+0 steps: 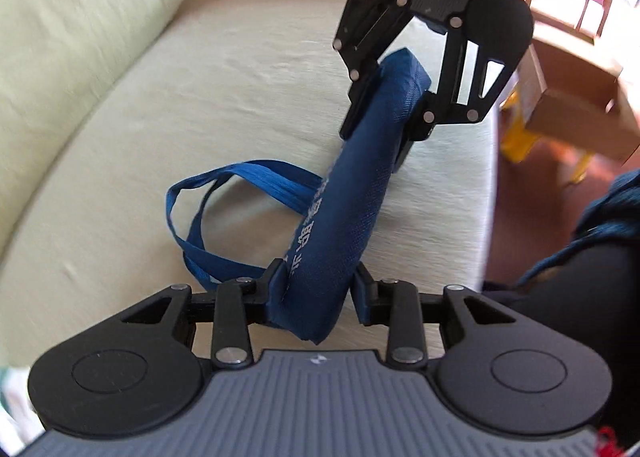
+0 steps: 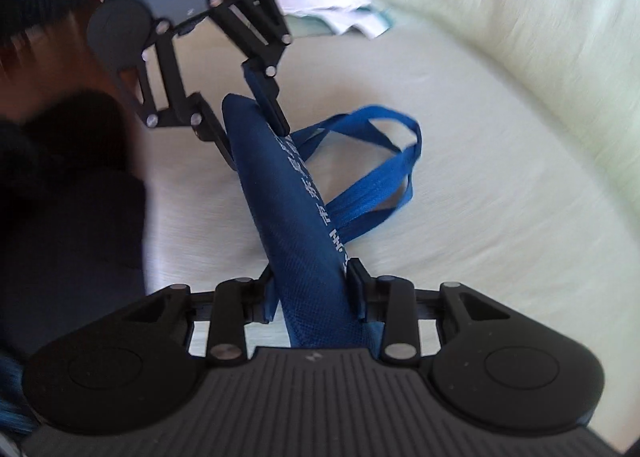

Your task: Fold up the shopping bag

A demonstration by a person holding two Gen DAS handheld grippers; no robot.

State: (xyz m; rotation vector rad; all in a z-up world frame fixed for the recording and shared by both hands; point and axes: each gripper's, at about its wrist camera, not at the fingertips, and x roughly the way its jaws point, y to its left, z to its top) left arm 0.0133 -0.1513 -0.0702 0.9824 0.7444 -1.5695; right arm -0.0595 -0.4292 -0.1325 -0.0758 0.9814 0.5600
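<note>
Spanning both grippers, folded dark-blue woven shopping bag [image 1: 340, 193] hangs above pale-green sofa cushion [image 1: 160, 105]; left gripper [image 1: 316, 289] and right gripper [image 2: 312, 289] each clamp one end, jaws narrowly parted.

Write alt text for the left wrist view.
A dark blue woven shopping bag, folded into a long narrow bundle, is clamped at its near end by the left gripper and at its far end by the right gripper. Its blue handle loops hang out sideways above a pale green sofa cushion.
</note>
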